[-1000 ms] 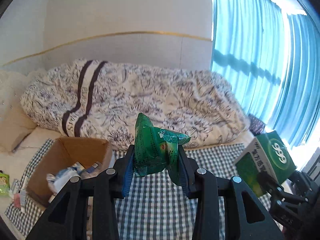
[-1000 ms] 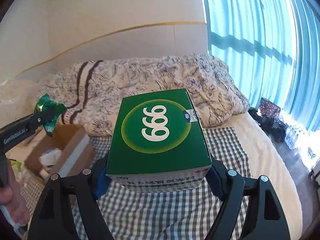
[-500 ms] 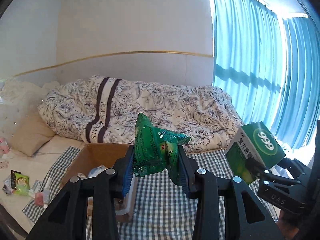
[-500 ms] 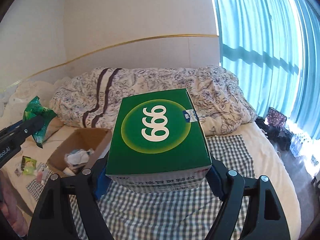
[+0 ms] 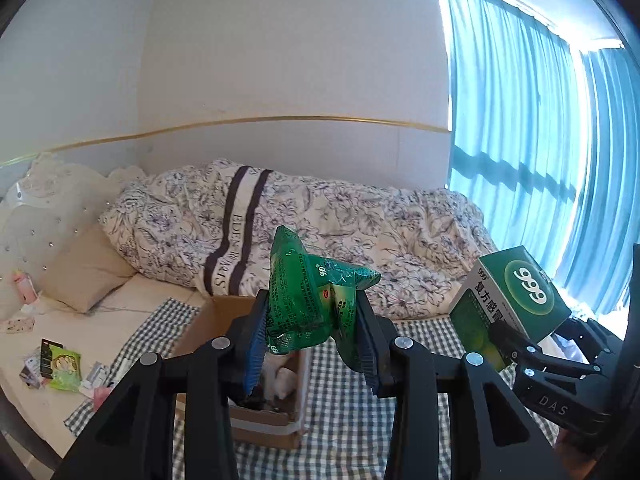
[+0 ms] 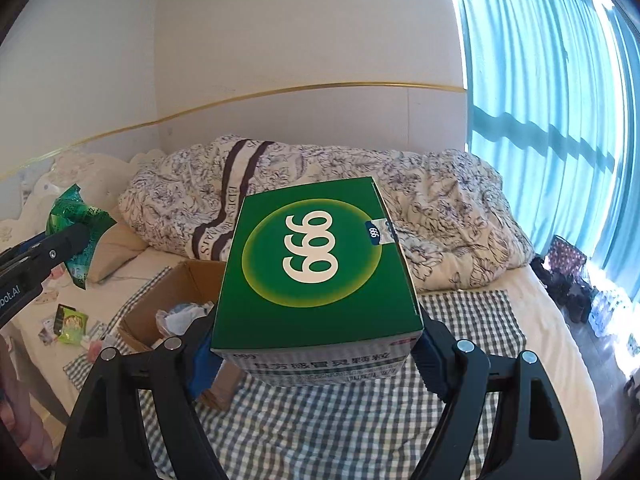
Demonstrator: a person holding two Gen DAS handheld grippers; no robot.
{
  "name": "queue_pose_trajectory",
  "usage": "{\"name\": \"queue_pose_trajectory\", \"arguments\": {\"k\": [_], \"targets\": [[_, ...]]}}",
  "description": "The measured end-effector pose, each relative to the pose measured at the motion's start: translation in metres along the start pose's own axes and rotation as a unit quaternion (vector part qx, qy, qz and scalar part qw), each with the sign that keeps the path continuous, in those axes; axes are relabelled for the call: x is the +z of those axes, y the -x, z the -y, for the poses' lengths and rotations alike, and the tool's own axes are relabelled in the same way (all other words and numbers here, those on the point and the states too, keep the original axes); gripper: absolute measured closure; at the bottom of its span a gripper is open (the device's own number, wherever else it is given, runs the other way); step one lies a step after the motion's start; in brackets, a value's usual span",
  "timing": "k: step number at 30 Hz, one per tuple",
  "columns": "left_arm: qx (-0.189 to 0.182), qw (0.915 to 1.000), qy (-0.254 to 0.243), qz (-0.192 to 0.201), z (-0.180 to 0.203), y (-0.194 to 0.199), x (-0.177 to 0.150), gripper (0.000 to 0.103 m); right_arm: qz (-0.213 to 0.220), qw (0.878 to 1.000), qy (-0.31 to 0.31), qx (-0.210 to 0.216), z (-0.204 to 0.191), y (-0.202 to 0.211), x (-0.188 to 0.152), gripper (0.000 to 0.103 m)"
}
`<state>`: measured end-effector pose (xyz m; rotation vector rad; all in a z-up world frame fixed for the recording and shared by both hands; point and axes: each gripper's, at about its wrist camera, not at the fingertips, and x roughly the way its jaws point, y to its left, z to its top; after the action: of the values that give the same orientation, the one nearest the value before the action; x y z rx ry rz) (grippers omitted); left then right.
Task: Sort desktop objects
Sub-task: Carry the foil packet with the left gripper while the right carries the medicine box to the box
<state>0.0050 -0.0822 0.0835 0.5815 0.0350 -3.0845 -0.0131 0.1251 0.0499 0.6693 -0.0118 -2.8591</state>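
On the far left of the bed [image 5: 132, 300], small packets [image 5: 60, 368] lie loose just off the checked cloth [image 5: 344, 420]; by their position they are not yet sorted. Right of them, an open carton [image 6: 176, 284] sits on the cloth and already holds crumpled white items. The left tool [image 5: 310, 320] is closed on a green sachet [image 5: 308, 300], its blue pads pressing the foil from both sides; the sachet is held in the air, in line with the carton's far edge in the left wrist view. The right tool [image 6: 316, 356] is clamped across the near end of a green box [image 6: 316, 264] marked 999, held level above the cloth, to the right of the carton and clear of it. The step in hand appears to be transport: both items are lifted and neither is deposited. The next move likely calls for lowering the sachet over the carton opening before the pads part, since the foil is light and may drift. Whether the box belongs in the same carton cannot be told. If so, it needs shifting left and tilting to clear the rim and the contents inside.
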Motion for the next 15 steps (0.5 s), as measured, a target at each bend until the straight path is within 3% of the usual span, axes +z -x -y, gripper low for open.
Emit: {"name": "queue_pose_trajectory", "arguments": {"k": [15], "targets": [[0.068, 0.9975, 0.016, -0.008, -0.082, -0.011, 0.007, 0.063, 0.019, 0.998, 0.035, 0.048, -0.076, -0.021, 0.027, 0.024]]}}
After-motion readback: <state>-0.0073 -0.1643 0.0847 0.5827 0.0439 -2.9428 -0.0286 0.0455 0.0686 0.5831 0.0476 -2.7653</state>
